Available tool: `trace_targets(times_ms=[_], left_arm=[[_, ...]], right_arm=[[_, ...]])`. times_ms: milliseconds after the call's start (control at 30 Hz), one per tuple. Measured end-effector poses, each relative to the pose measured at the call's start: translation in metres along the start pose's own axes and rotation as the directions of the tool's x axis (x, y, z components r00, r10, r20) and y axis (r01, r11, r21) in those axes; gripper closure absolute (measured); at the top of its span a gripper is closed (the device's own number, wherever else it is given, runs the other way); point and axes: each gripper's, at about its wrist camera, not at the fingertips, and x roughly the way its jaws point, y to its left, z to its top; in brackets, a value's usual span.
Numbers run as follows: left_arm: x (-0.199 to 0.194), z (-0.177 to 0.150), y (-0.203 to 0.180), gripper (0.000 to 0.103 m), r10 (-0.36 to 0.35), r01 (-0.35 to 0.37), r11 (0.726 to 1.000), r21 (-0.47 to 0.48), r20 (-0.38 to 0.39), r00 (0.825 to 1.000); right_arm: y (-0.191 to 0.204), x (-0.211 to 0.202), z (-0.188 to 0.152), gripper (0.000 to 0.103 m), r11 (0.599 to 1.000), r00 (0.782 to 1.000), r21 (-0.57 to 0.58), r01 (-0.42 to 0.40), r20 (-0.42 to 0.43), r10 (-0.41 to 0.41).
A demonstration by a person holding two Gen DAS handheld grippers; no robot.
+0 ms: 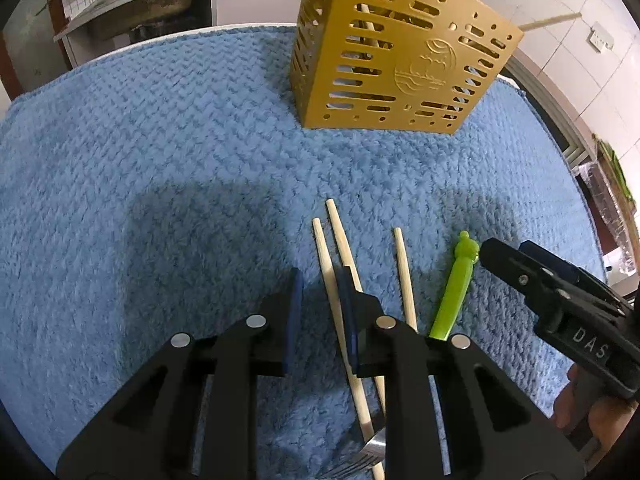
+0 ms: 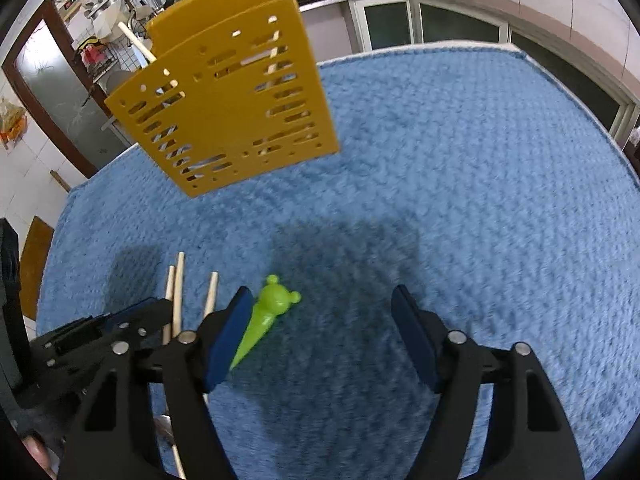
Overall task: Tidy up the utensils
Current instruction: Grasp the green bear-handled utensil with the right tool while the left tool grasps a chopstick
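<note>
Three wooden chopsticks lie side by side on the blue towel (image 1: 160, 160). My left gripper (image 1: 320, 300) is lowered over them with its jaws narrowed around the leftmost chopstick (image 1: 325, 256). That stick lies against the right pad, and a gap shows on the left pad's side. The second chopstick (image 1: 340, 236) runs under the right finger and the third (image 1: 402, 272) lies outside it. A green bear-headed utensil (image 2: 276, 300) lies beside the sticks. My right gripper (image 2: 320, 320) stands open over it, its left pad hiding part of the handle. A gold slotted holder (image 1: 392, 52) stands behind with sticks inside.
A metal fork (image 1: 360, 460) lies under my left gripper at the lower edge of the view. The right gripper (image 1: 506, 250) and the hand (image 1: 580, 408) holding it sit close on the right. Kitchen counters and cabinets (image 2: 400, 20) ring the towel-covered table.
</note>
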Motion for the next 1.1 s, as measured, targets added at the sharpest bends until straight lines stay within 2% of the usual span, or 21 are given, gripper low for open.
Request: trace_targets(times_ms=[100, 167, 400, 433, 467, 500, 533, 733, 900, 933, 1100], left_arm=[[0.003, 0.002, -0.006, 0.087, 0.039, -0.039, 0.999, 0.033, 0.015, 0.999], [0.006, 0.005, -0.012, 0.092, 0.060, -0.061, 0.997, 0.054, 0.021, 0.998], [0.001, 0.009, -0.008, 0.097, 0.059, -0.061, 0.995, 0.081, 0.026, 0.998], [-0.002, 0.008, -0.004, 0.100, 0.057, -0.059, 0.995, 0.082, 0.026, 0.998], [-0.005, 0.006, -0.001, 0.103, 0.076, -0.079, 0.993, 0.087, 0.033, 0.997], [-0.008, 0.006, 0.001, 0.103, 0.137, -0.142, 0.985, 0.100, 0.057, 0.989], [-0.011, 0.006, 0.004, 0.103, 0.158, -0.165, 0.981, 0.106, 0.069, 0.985], [-0.011, 0.017, 0.026, 0.103, 0.064, -0.064, 0.997, 0.033, 0.003, 0.998], [-0.014, 0.020, 0.029, 0.103, 0.080, -0.081, 0.996, 0.026, 0.022, 0.997], [-0.013, 0.020, 0.031, 0.103, 0.078, -0.078, 0.997, 0.016, 0.015, 0.997], [-0.017, 0.015, 0.040, 0.103, 0.090, -0.090, 0.996, 0.016, 0.010, 0.996]], right_arm=[[0.002, 0.006, 0.000, 0.038, 1.000, 1.000, 0.029, -0.012, -0.022, 0.012], [0.005, 0.008, 0.000, 0.039, 1.000, 1.000, 0.028, 0.003, -0.021, -0.002], [0.010, 0.008, 0.000, 0.046, 0.999, 0.999, 0.019, 0.027, -0.029, -0.026], [0.011, 0.007, 0.000, 0.049, 0.999, 0.999, 0.016, 0.029, -0.032, -0.028], [0.013, 0.006, -0.001, 0.051, 0.999, 0.999, 0.007, 0.032, -0.036, -0.032], [0.016, 0.005, -0.001, 0.053, 0.999, 0.999, -0.003, 0.036, -0.039, -0.036], [0.019, 0.004, -0.001, 0.056, 0.999, 0.998, -0.013, 0.040, -0.043, -0.040], [0.027, 0.000, -0.001, 0.062, 0.999, 0.996, -0.029, 0.040, -0.077, -0.042], [0.021, 0.007, 0.004, 0.064, 1.000, 0.992, 0.026, 0.003, -0.128, 0.001], [0.023, 0.010, 0.005, 0.069, 1.000, 0.989, 0.031, -0.006, -0.149, 0.010], [0.034, 0.012, 0.003, 0.071, 1.000, 0.989, -0.001, 0.025, -0.149, -0.025]])
